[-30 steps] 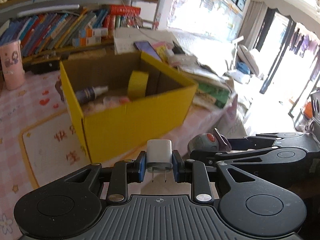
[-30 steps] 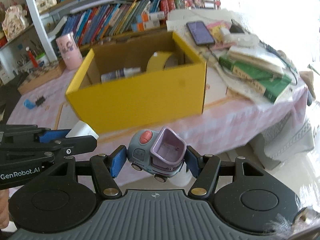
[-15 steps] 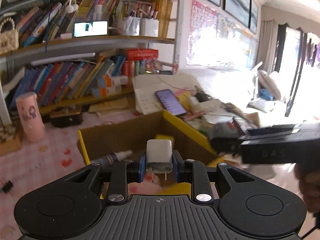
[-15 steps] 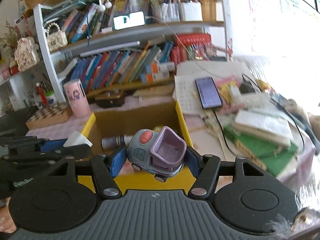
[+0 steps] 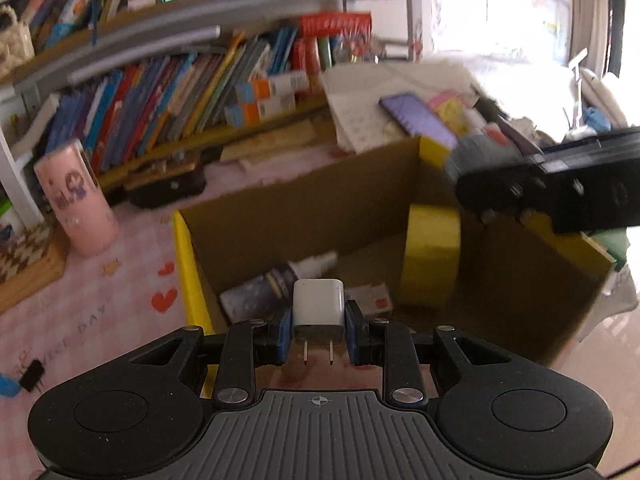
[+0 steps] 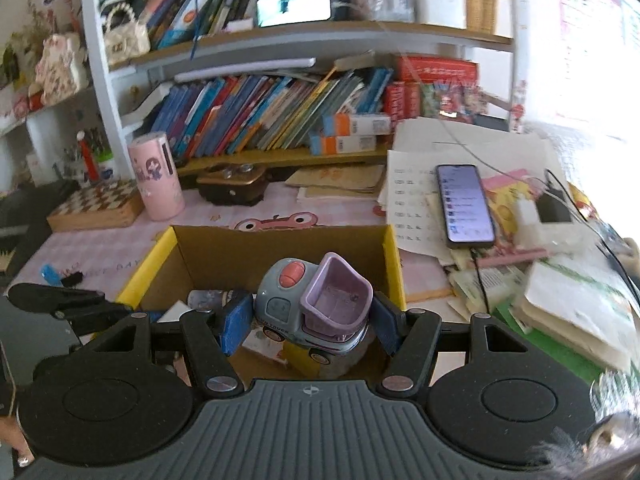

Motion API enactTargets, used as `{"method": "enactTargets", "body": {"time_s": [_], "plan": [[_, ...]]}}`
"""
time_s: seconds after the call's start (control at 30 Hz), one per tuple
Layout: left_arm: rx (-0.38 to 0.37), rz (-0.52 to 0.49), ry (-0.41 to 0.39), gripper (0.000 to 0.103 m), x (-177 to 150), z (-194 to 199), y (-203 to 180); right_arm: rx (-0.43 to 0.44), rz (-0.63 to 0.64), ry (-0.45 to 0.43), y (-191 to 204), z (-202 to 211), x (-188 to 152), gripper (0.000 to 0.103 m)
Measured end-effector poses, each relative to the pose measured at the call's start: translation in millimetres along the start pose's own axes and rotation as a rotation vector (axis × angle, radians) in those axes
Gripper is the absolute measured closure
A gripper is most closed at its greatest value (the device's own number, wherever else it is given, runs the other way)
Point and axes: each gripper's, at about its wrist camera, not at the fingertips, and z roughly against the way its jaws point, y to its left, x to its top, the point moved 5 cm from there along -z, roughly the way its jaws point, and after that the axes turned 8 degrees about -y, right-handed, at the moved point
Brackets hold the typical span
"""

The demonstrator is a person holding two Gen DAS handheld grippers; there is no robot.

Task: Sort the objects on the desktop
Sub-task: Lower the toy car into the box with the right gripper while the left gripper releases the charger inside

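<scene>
My left gripper [image 5: 318,338] is shut on a white charger plug [image 5: 318,310], prongs pointing back, held above the near part of the yellow cardboard box [image 5: 188,264]. My right gripper [image 6: 308,322] is shut on a grey and purple toy truck [image 6: 320,304] above the same box [image 6: 394,264]. In the box lie a dark bottle [image 5: 276,284], a yellow tape roll [image 5: 430,260] and a small red and white packet [image 5: 370,298]. The right gripper also shows in the left wrist view [image 5: 556,188], over the box's right wall.
A pink cup [image 6: 156,178] stands left of the box, with a chessboard box [image 6: 96,206] beside it. A phone [image 6: 464,204] lies on papers and books at the right. Bookshelves [image 6: 280,120] run along the back. A black clip [image 5: 30,374] lies on the pink mat.
Both grippers have moved from in front of the box up to above its opening, each still holding its object. The view now looks down into the box.
</scene>
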Motion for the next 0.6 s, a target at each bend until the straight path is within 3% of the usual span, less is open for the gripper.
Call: {"method": "enactTargets", "body": {"time_s": [0.2, 0.33, 0.43, 0.6], "plan": [[-0.003, -0.058, 0.029, 0.076, -1.8, -7.8, -12.6, 0.035, 0.128, 0.067, 11.7, -46.1, 7.8, 0.043], [0.016, -0.098, 0.010, 0.069, -1.1, -5.6, -18.0, 0.082, 0.186, 0.151, 19.0, -75.1, 4.8, 0.042], [0.037, -0.101, -0.017, 0.054, -0.4, 2.7, -19.2, 0.097, 0.200, 0.212, 20.7, -94.0, 2.0, 0.042], [0.082, -0.141, -0.064, 0.052, 2.5, 22.7, -21.3, 0.116, 0.237, 0.270, 26.9, -112.0, -1.0, 0.044]]}}
